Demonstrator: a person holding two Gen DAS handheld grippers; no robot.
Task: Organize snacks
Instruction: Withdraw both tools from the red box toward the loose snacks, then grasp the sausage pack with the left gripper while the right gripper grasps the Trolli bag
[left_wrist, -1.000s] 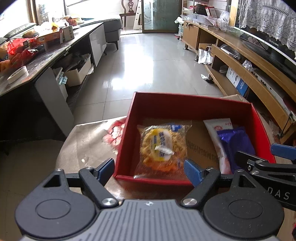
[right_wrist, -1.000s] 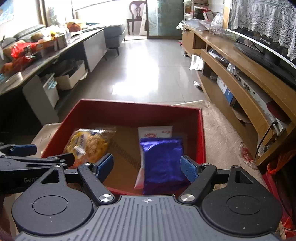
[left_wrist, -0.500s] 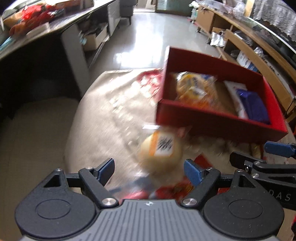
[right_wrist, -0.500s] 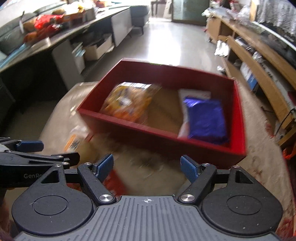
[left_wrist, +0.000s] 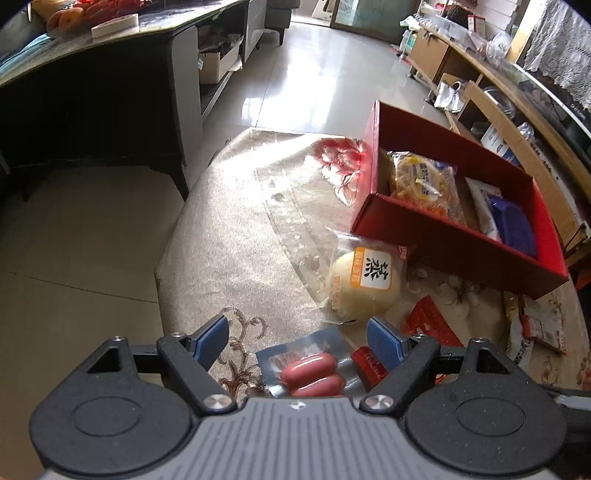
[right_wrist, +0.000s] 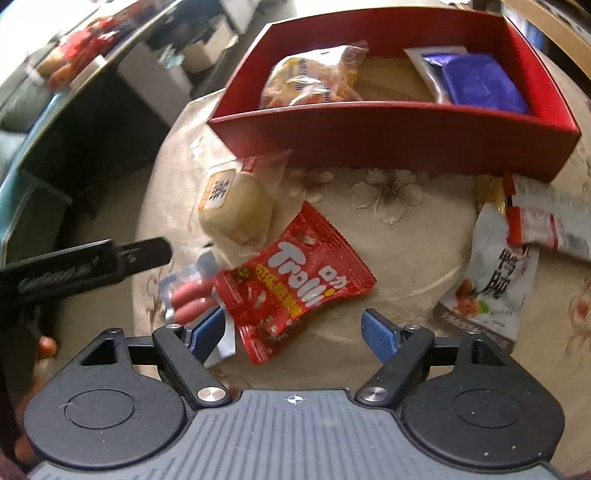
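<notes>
A red box (left_wrist: 436, 236) (right_wrist: 388, 133) on the cloth-covered table holds a yellow snack bag (left_wrist: 424, 181) (right_wrist: 314, 81) and a purple packet (left_wrist: 515, 225) (right_wrist: 476, 81). In front of it lie a wrapped pale bun (left_wrist: 364, 284) (right_wrist: 236, 206), a sausage pack (left_wrist: 310, 373) (right_wrist: 188, 299) and a red Trolli gummy bag (right_wrist: 295, 280). My left gripper (left_wrist: 297, 338) is open above the sausage pack, nothing between its pads. My right gripper (right_wrist: 295, 330) is open over the near end of the Trolli bag, not touching it.
A white nut packet (right_wrist: 487, 284) and a red-and-white wrapper (right_wrist: 546, 225) lie at the right of the table. The table's left edge (left_wrist: 162, 266) drops to the tiled floor. A dark counter (left_wrist: 92, 92) stands left; wooden shelving (left_wrist: 517, 110) runs along the right.
Both grippers pulled back from over the red box and tipped down toward the loose snacks in front of it. The left one swung leftward. Jaws stayed open.
</notes>
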